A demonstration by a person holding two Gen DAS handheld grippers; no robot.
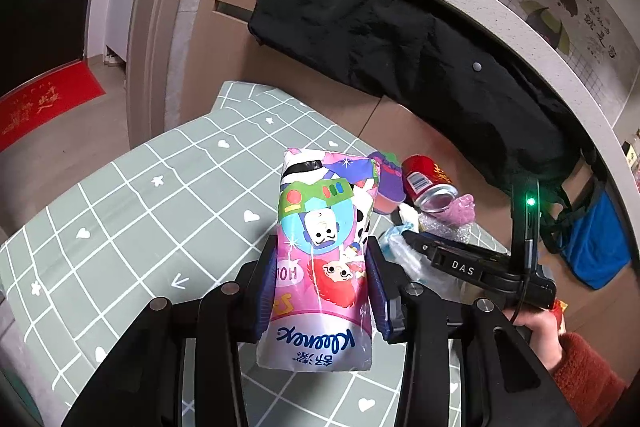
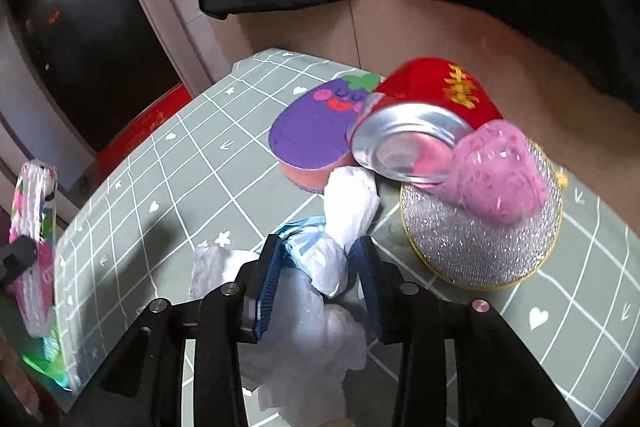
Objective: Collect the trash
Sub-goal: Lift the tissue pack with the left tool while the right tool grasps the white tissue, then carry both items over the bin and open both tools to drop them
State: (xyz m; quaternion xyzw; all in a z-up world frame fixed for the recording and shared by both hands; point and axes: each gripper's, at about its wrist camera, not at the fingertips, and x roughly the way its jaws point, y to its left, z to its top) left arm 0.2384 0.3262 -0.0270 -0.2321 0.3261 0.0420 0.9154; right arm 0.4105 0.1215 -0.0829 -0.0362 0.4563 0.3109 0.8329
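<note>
— Here, through the left wrist camera: left hand-held gripper (image 1: pixel 324 283) clamped on a Kleenex tissue pack (image 1: pixel 322 251), held upright above the green checked surface (image 1: pixel 132 195). Beyond it, a red can (image 1: pixel 426 183) lying on its side.

— And through the right wrist camera: right hand-held gripper (image 2: pixel 318 281) parted around crumpled white tissue (image 2: pixel 334 251) lying on the surface, pads not visibly squeezing it. Just beyond, purple sponge (image 2: pixel 310 135), silver scouring pad (image 2: pixel 480 243).
</note>
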